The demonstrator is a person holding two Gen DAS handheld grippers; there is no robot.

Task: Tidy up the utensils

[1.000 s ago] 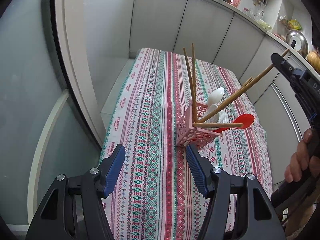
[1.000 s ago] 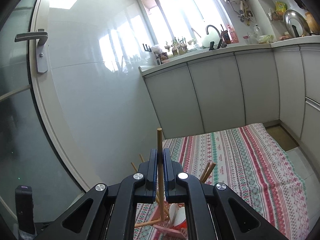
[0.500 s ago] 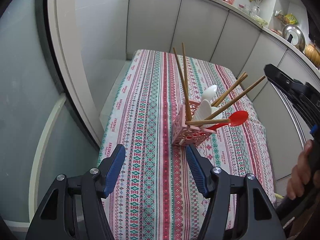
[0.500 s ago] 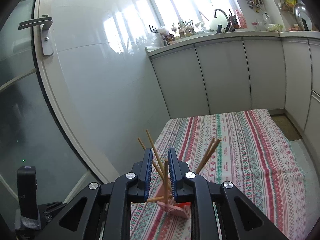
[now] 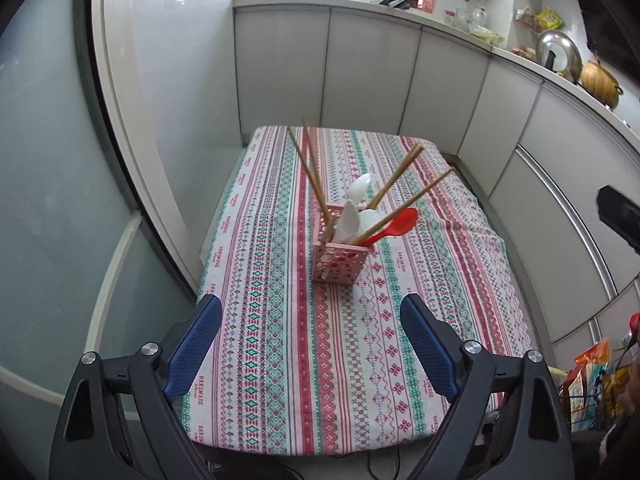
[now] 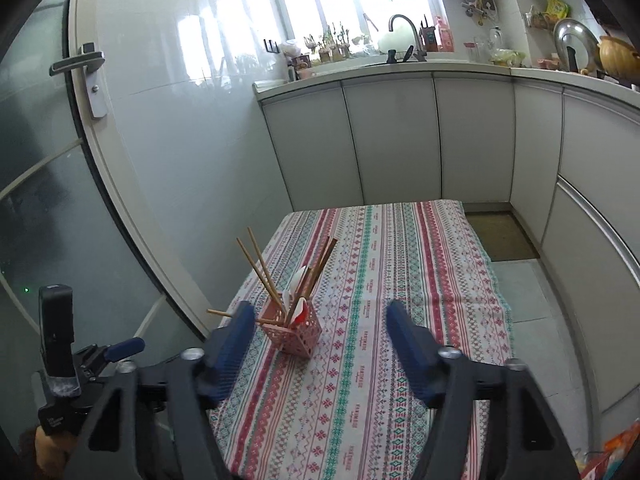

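A pink perforated utensil basket stands upright on the striped tablecloth. Several wooden chopsticks, white spoons and a red spoon lean out of it. My left gripper hangs well back from the basket over the cloth, its jaws opening wide with nothing between them. My right gripper is also pulled back, jaws opening. The basket shows just past its left fingertip, and neither pad touches it.
White cabinets and a counter with a sink run along the far and right sides. A glass door with a handle stands on the left. Snack bags lie at the table's right front corner.
My right gripper let go of the chopstick it held, which now leans in the basket, and opened wide while backing off. My left gripper also backed away and spread wider.
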